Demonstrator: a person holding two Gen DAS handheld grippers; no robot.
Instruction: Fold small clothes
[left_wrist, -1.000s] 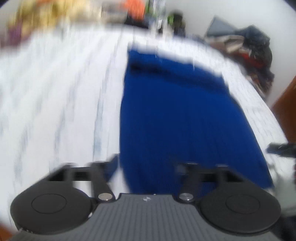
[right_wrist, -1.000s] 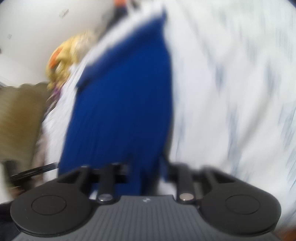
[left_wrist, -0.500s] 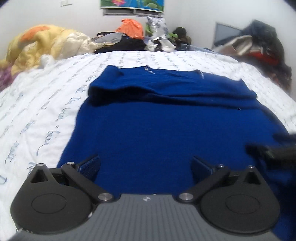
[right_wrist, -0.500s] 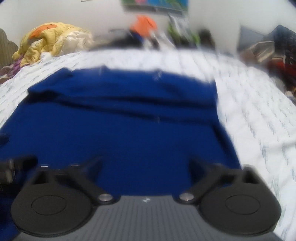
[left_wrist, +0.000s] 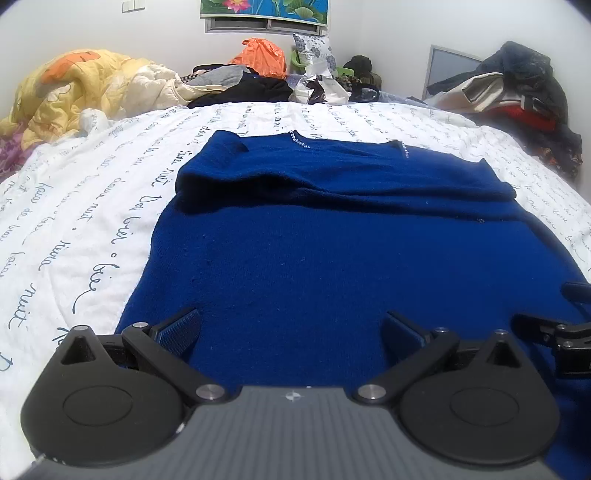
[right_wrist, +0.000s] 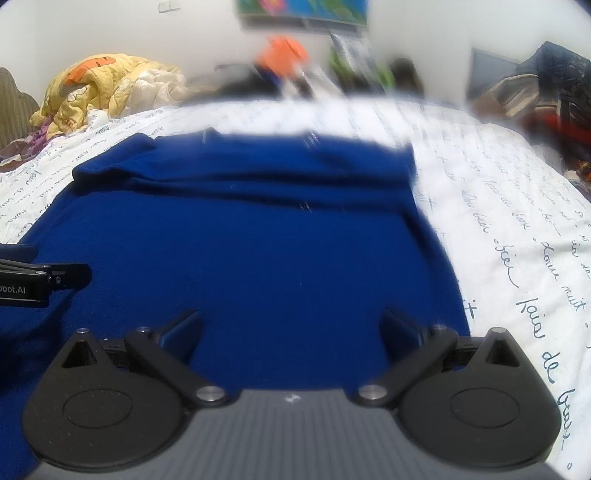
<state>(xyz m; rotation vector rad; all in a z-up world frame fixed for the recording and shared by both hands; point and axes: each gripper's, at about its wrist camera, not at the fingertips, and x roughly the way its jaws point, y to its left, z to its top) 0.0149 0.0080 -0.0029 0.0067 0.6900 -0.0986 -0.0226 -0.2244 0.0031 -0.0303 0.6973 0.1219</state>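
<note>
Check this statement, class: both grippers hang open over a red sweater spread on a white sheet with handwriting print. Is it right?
Not quite. The sweater is dark blue, not red, as the left wrist view shows clearly. The rest holds: left gripper and right gripper are open above it, on the white sheet with handwriting print.

Blue sweater (left_wrist: 314, 240) flat on white script-printed bed (left_wrist: 74, 221), sleeves folded across chest. Left gripper (left_wrist: 291, 332) over hem, jaws wide, nothing between. Right gripper (left_wrist: 554, 332) at right edge.
</note>
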